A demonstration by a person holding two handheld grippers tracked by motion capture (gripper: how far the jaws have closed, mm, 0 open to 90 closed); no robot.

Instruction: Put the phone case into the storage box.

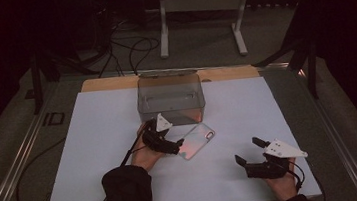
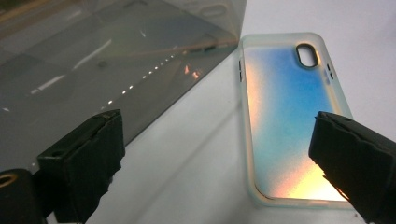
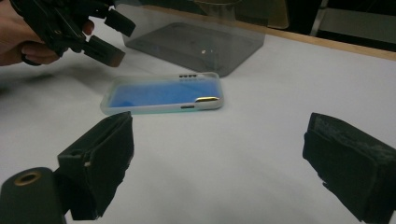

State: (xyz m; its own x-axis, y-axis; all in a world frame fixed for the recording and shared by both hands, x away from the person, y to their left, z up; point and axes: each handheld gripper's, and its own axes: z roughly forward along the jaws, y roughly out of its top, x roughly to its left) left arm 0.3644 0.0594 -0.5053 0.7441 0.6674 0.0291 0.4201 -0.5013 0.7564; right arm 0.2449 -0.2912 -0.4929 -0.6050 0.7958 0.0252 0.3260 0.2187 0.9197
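Observation:
An iridescent phone case [image 1: 197, 139] lies flat on the white board, just in front of a clear plastic box [image 1: 170, 99]. My left gripper [image 1: 177, 143] stands open at the case's near-left end, jaws pointing at it. In the left gripper view the case [image 2: 287, 116] shows blue and orange, with the right jaw over its near corner and the box wall [image 2: 93, 60] to the left. My right gripper [image 1: 248, 151] rests open at the front right, nothing between its jaws. In its own view, my right gripper [image 3: 215, 163] faces the case [image 3: 161, 93]; the left gripper [image 3: 119, 39] hovers above the case's left end.
The white board [image 1: 99, 179] covers most of the table, with a wooden strip [image 1: 109, 83] along its back edge. Beyond the table a white metal stand [image 1: 202, 7] and cables [image 1: 131, 50] sit on the floor. A metal rail [image 1: 17, 162] runs along the table's left side.

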